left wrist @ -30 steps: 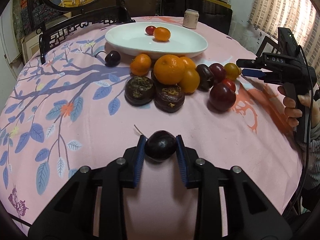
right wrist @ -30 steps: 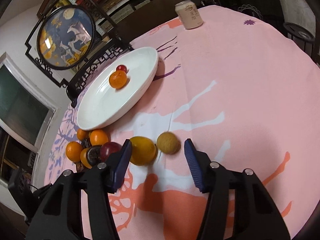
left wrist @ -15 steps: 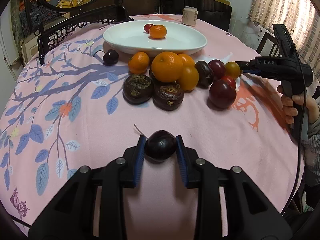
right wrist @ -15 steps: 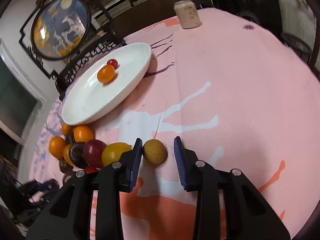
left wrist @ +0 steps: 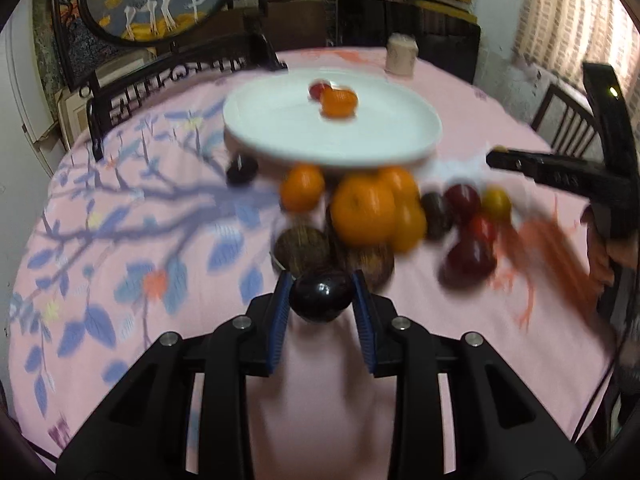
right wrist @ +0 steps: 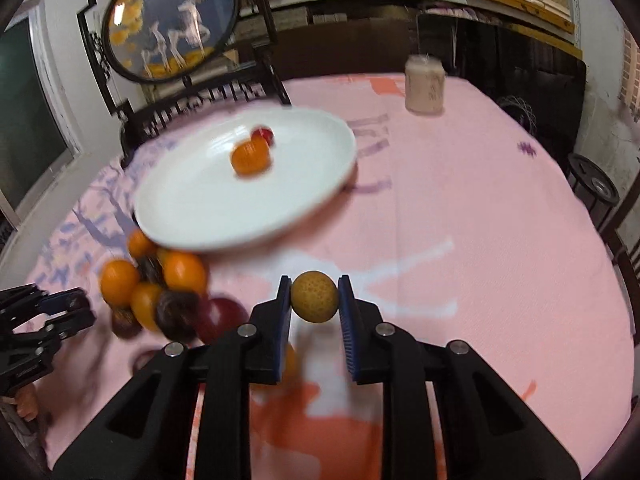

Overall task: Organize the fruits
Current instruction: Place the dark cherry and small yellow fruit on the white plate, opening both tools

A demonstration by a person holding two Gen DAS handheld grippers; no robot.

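Your left gripper point(left wrist: 322, 306) is clamped on one dark, glossy plum point(left wrist: 322, 298), held clear of the pink tablecloth point(left wrist: 120, 340) just in front of the fruit pile; your right gripper point(right wrist: 314, 308) pinches one small, tan, rough-skinned round fruit point(right wrist: 314, 297) between its blue pads, also off the cloth.

On the white plate point(left wrist: 280, 128) you have two fruits: one orange mandarin point(left wrist: 339, 103) and one small red fruit point(left wrist: 318, 89) touching it behind; the plate sits at the far side of the table, with the pile right against its near rim.

The pile is blurred, so count it loosely: about four orange citrus, the largest point(left wrist: 362, 210) in the middle; two brown, rough fruits point(left wrist: 302, 248) at the front; roughly four dark red or purple ones to the right, the biggest point(left wrist: 466, 262) nearest you; one small yellow fruit point(left wrist: 496, 202) at the right edge; one dark cherry-like fruit point(left wrist: 240, 170) lies apart to the left of the pile.

One pale can point(right wrist: 424, 86) stands alone beyond the plate; one carved dark chair point(left wrist: 168, 80) is at the far edge.
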